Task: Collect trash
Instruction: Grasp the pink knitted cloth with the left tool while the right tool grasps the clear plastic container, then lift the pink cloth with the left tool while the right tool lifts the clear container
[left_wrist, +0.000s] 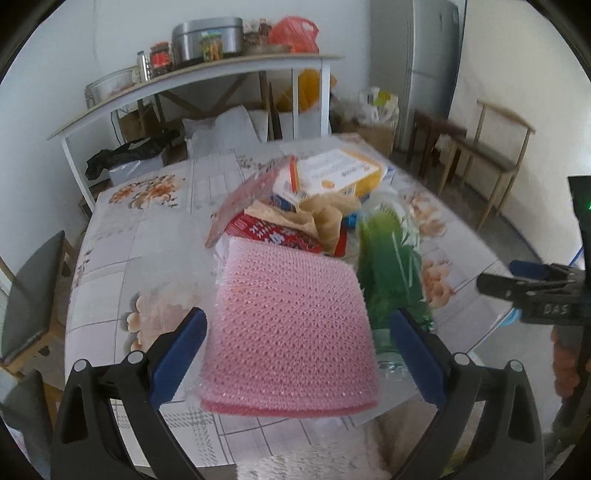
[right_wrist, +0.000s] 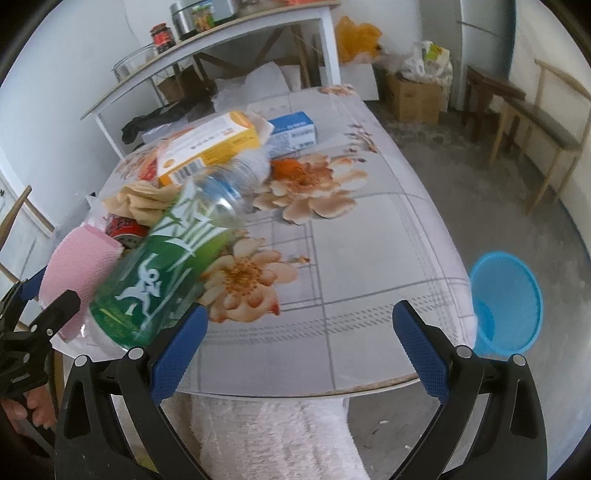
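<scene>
In the left wrist view our left gripper (left_wrist: 299, 350) fills the bottom of the frame, its jaws spread wide. A pink sponge (left_wrist: 291, 328) lies between the two blue pads (left_wrist: 181, 350), but we see a gap on each side, so nothing is gripped. The sponge sits at the lower centre on the floral table (left_wrist: 147, 229). Just right of it lies a green bottle (left_wrist: 391, 266). Above them, mid-frame, trash is heaped: a red packet (left_wrist: 273, 230), crumpled brown paper (left_wrist: 328, 214) and a yellow box (left_wrist: 340, 173) on top.

In the right wrist view our right gripper (right_wrist: 301, 350) is likewise wide open and holds nothing; bare tablecloth shows between its fingers (right_wrist: 421, 350). The bottle (right_wrist: 166, 269) lies at the left of the frame, its base just beside the gripper's left pad; we cannot tell whether they touch. A blue box (right_wrist: 291, 133) sits behind the yellow one (right_wrist: 207, 147) at upper centre. A blue bin (right_wrist: 506, 299) stands on the floor at the right edge, beside the table corner.
</scene>
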